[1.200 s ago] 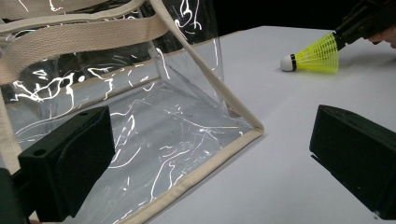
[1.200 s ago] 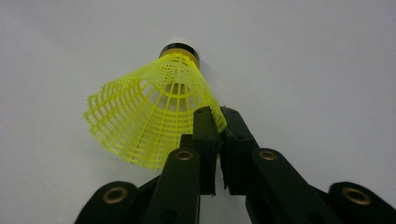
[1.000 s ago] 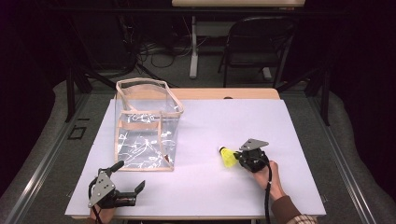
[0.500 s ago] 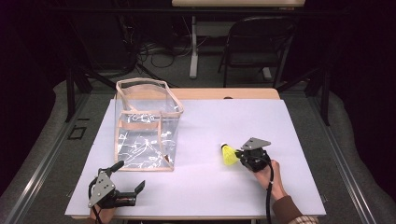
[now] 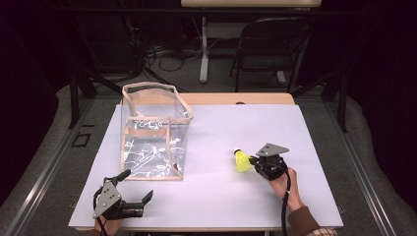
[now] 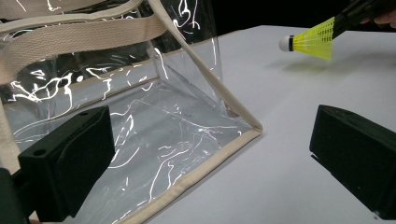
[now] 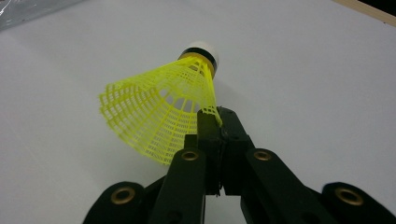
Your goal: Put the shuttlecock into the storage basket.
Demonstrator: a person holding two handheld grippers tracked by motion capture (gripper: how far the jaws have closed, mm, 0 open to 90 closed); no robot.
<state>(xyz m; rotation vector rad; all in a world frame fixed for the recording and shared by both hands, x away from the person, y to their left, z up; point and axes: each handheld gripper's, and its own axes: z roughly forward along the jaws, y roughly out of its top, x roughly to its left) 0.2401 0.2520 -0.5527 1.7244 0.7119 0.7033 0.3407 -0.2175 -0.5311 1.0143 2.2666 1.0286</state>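
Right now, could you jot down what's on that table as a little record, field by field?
Held thing: yellow shuttlecock, pinched by the edge of its skirt, cork end pointing away
Right gripper: shut on the skirt, lifted off the table
Left gripper: jaws open, holding nothing, pointing at the bag's near corner
Container: clear bag with beige trim, standing upright, top open
Surface: white table
Gap: shuttlecock to the right of the bag, apart from it

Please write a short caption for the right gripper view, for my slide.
Right tool shut on the skirt edge of a yellow shuttlecock above the white table.
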